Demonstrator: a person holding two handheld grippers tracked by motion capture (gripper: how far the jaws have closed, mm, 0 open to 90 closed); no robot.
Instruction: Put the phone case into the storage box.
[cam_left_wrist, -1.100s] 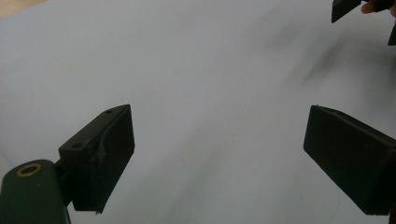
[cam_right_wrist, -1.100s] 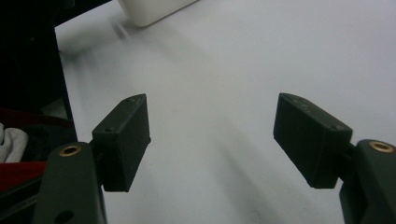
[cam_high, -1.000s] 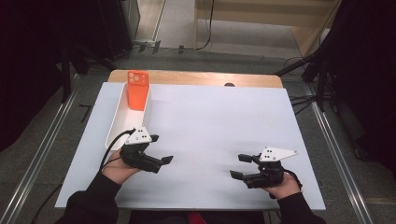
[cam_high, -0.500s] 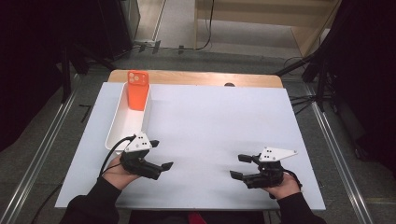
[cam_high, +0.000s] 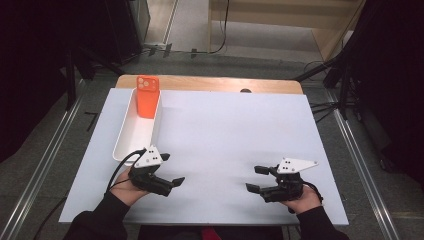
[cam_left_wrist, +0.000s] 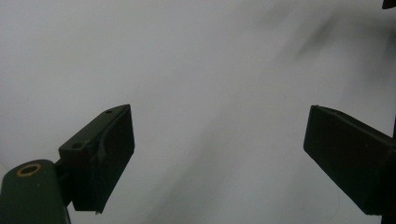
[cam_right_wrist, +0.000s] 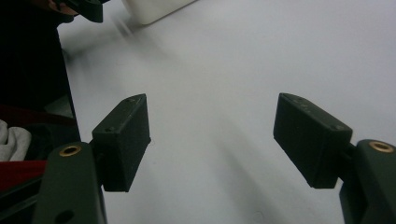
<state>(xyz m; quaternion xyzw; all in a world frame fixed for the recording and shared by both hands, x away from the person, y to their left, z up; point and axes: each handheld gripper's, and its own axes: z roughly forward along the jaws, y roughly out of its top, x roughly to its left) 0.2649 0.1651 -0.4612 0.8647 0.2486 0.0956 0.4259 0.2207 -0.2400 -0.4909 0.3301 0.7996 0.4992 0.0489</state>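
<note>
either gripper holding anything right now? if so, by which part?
Nothing is held. The left gripper and the right gripper both have open jaws with bare white table between them. The orange phone leans in the white tray, untouched.

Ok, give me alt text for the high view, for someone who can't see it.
Two hand-held grippers, left gripper and right gripper, rest open and empty on a white table. Beyond the left one, an orange phone leans in a white tray.

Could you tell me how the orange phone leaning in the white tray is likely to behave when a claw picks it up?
The phone looks flat and rigid, so it should stay stiff. Its smooth back may be slippery. It leans on the far end of the tray, so a nudge would probably tip it flat.
</note>
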